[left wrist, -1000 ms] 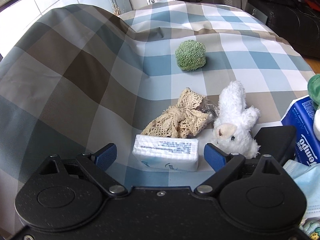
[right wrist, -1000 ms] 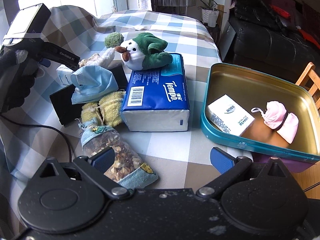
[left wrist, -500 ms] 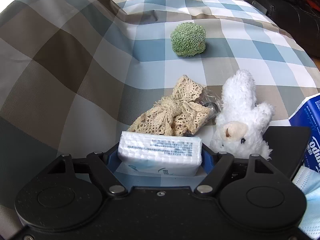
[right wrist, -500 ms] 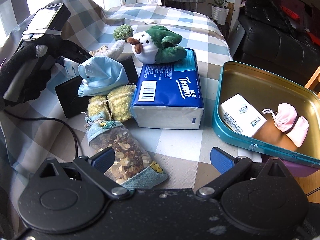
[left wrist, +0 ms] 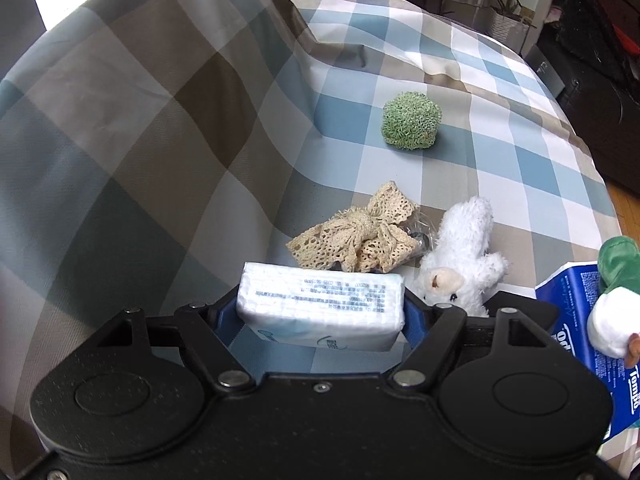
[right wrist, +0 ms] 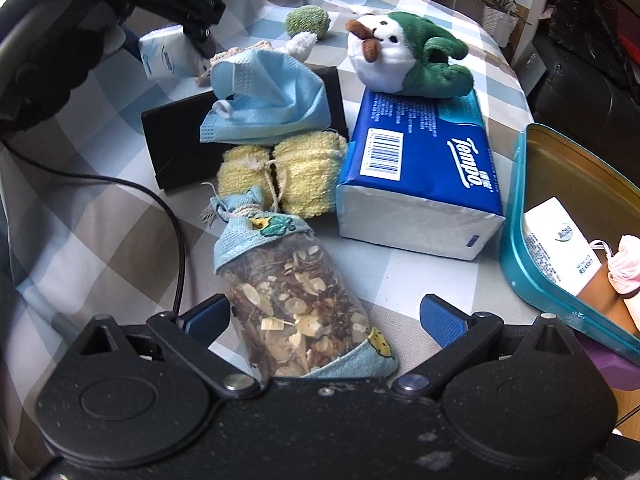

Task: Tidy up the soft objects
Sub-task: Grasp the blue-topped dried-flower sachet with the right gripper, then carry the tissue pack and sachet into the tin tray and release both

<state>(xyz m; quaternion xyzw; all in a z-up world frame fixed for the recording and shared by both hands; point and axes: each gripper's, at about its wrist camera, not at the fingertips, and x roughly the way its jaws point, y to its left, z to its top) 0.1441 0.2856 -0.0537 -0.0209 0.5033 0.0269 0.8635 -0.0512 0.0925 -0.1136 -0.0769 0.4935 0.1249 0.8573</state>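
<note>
Evidently light and squashy, the small white plastic-wrapped tissue pack (left wrist: 320, 312) sat clamped by its short ends in the left gripper (left wrist: 320, 320) above the checked cloth (left wrist: 160, 120), while the right gripper (right wrist: 324, 316) gaped over the herb sachet (right wrist: 296, 300), best pinched across its belly.

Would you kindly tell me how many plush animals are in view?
2. The white plush lies on the cloth beside the lace bow. The green-and-white plush sits on the blue tissue pack. Others may be hidden.

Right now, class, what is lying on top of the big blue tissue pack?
A green-and-white plush toy lies on the far end of the blue tissue pack. The part of the pack beneath it is covered.
</note>
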